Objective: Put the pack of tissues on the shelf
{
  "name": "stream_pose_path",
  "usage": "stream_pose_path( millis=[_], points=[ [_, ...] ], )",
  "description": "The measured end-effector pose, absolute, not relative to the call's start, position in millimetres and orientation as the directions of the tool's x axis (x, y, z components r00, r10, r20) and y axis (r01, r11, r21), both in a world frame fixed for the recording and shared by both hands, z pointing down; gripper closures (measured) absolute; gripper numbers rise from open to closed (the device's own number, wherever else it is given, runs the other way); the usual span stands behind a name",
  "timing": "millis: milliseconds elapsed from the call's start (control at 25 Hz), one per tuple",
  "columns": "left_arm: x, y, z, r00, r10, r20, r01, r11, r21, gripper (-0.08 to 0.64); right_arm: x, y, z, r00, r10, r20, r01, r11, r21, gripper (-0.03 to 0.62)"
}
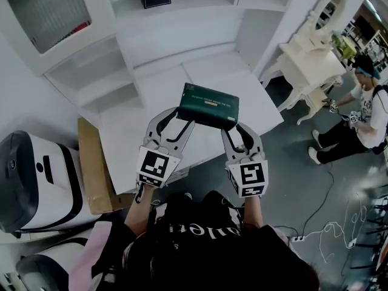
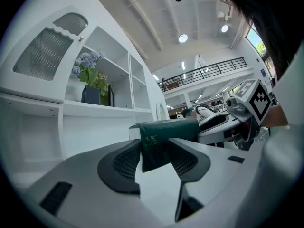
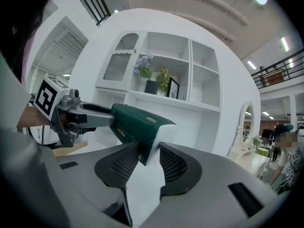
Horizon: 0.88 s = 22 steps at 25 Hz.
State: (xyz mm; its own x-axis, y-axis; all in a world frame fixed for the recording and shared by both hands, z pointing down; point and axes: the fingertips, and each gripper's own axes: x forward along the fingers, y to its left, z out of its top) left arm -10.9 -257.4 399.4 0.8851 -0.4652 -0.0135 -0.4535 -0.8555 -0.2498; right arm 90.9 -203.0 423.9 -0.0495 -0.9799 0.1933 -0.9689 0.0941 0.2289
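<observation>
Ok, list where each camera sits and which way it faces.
Head view: on the person's head, steeply down at the pack of tissues over a white counter; left gripper, right gripper and arms show.
Left gripper view: on the left gripper, along its own jaws, shut on one end of the pack, toward the shelves.
Right gripper view: on the right gripper, along its own jaws, shut on the pack's other end, toward the same shelves.
Shared: both gripper views show the pack, flowers and opposite gripper.

One pack (image 1: 208,105). Two grippers: left gripper (image 1: 182,119), right gripper (image 1: 233,128). One shelf unit (image 1: 182,59), one dressing table (image 1: 309,60), one mirror (image 1: 330,8), one cardboard (image 1: 91,162), one vase (image 3: 151,86), one frame (image 3: 172,87), one bystander (image 1: 359,111).
</observation>
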Motion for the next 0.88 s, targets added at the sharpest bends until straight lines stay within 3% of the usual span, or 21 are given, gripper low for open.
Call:
stream_pose_path(
  millis=[880],
  points=[
    [69.4,-364.3,377.0,0.767,-0.639,-0.062,-0.632,-0.735,-0.246,0.379,181.8,-336.3,399.6,-0.25,-0.951,0.181,-0.916,0.293,0.274,0.428]
  ],
)
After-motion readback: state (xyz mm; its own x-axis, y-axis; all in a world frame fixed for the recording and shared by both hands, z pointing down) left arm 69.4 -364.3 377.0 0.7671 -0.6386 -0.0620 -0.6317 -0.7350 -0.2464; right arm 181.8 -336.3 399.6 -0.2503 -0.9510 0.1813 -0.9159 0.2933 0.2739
